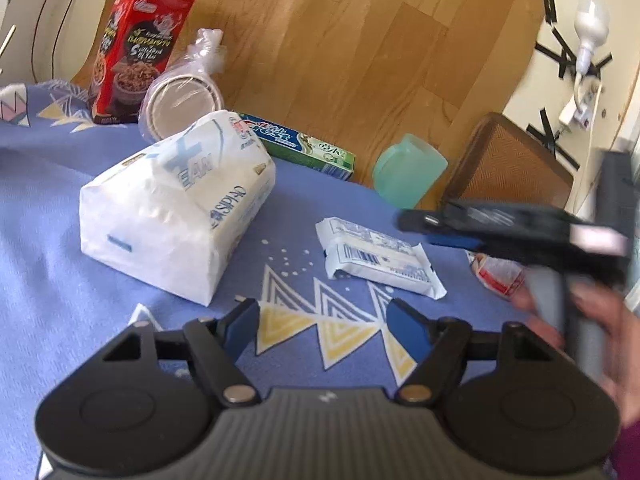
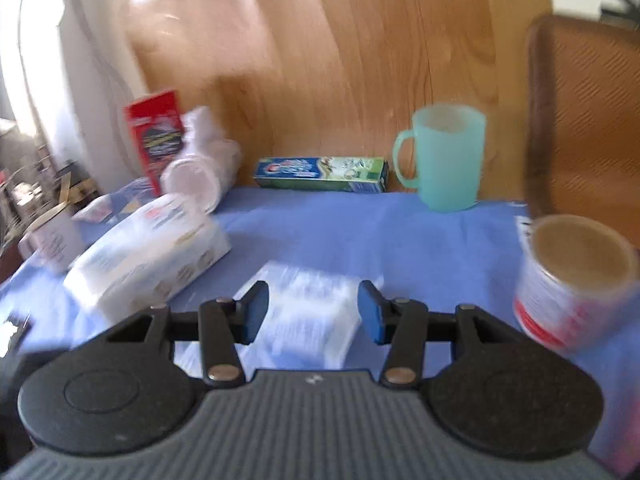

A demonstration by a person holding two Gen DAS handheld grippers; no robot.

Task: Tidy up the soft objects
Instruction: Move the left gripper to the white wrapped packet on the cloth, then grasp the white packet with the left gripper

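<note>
Blue patterned cloth [image 1: 60,200], seemingly wood floor [image 1: 360,40]

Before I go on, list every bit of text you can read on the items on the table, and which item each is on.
"Crest": toothpaste box, at the table's far edge.
"EAN" and "SIPAO", partial letters: large white soft pack.
Barcode, digits too small: small white packet.
Yellow script, not legible to me: red box.
Red-and-white cup: label blurred.
Right wrist view: all print blurred.
</note>
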